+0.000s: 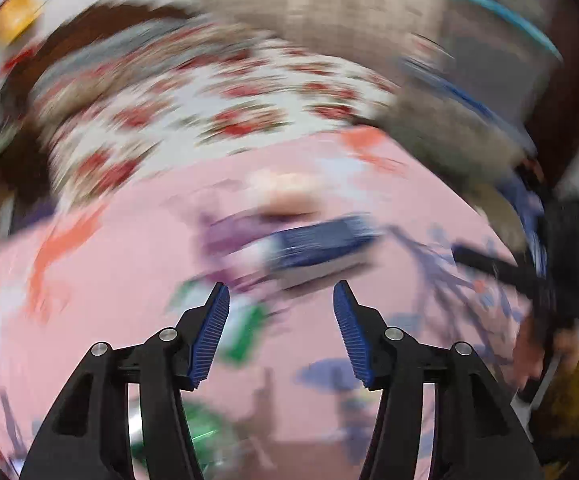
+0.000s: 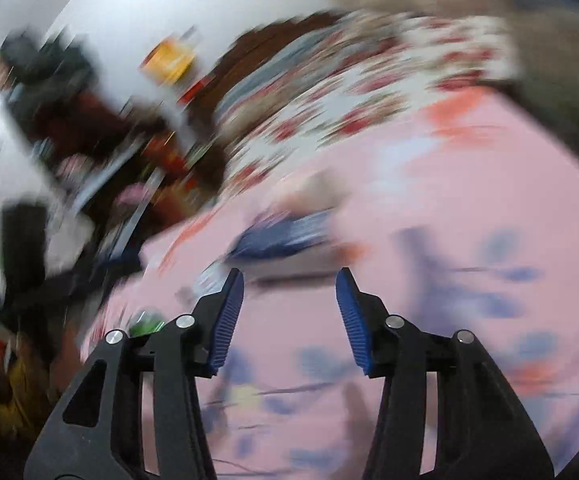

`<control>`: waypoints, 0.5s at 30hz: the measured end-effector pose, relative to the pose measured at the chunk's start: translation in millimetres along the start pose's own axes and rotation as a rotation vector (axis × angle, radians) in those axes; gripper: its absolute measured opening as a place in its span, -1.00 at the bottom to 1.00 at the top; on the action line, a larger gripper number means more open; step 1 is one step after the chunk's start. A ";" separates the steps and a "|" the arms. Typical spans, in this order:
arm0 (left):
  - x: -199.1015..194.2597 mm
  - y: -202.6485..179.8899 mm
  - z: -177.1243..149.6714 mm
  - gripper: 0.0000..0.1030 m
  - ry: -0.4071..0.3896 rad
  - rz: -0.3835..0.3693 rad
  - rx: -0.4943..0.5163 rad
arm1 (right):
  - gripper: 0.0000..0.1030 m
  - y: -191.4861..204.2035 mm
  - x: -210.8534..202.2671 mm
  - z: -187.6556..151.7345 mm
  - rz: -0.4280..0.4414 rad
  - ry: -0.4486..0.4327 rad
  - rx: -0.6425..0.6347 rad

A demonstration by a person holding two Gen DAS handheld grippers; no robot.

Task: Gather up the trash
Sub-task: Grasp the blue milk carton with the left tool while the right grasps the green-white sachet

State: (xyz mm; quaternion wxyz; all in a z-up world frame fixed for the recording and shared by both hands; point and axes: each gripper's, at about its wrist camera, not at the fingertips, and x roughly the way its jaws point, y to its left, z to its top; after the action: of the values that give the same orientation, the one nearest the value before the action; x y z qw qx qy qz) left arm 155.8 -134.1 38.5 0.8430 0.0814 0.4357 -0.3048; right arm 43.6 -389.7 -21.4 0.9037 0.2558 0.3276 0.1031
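Note:
Both views are heavily motion-blurred. A dark blue wrapper-like item (image 1: 321, 242) lies on the pink floral sheet (image 1: 129, 248), just beyond my left gripper (image 1: 281, 292), which is open and empty. Green and white scraps (image 1: 245, 332) lie by its left finger, and a purple piece (image 1: 229, 232) lies left of the blue item. In the right wrist view the same blue item (image 2: 285, 234) lies ahead of my right gripper (image 2: 289, 280), open and empty above the pink sheet (image 2: 449, 200). A green scrap (image 2: 145, 322) shows left of its left finger.
A white cloth with red flowers (image 1: 209, 112) covers the far part of the bed. A brown headboard (image 1: 137, 16) and white wall lie behind. The other gripper (image 1: 529, 276) shows at the right edge. Dark clutter (image 2: 89, 140) lies left in the right wrist view.

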 end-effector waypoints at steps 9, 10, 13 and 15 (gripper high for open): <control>-53.1 130.1 -54.7 -0.13 -0.079 -0.063 -0.339 | -0.03 129.9 154.5 -37.9 -0.100 0.280 -0.479; -52.4 134.1 -59.3 -0.13 -0.074 -0.076 -0.345 | -0.01 132.5 166.2 -38.2 -0.113 0.296 -0.496; -47.1 134.6 -64.3 -0.13 -0.059 -0.083 -0.350 | 0.03 130.7 182.1 -36.9 -0.149 0.289 -0.521; -39.9 133.3 -62.6 -0.13 -0.052 -0.102 -0.350 | -0.58 129.9 182.5 -37.3 -0.163 0.284 -0.531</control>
State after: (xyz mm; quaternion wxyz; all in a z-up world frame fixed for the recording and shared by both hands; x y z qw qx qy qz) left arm 173.5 15.6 14.6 0.8387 -0.0967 0.4639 -0.2685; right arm 156.6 -200.2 -75.4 0.8894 -0.0335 0.4317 0.1468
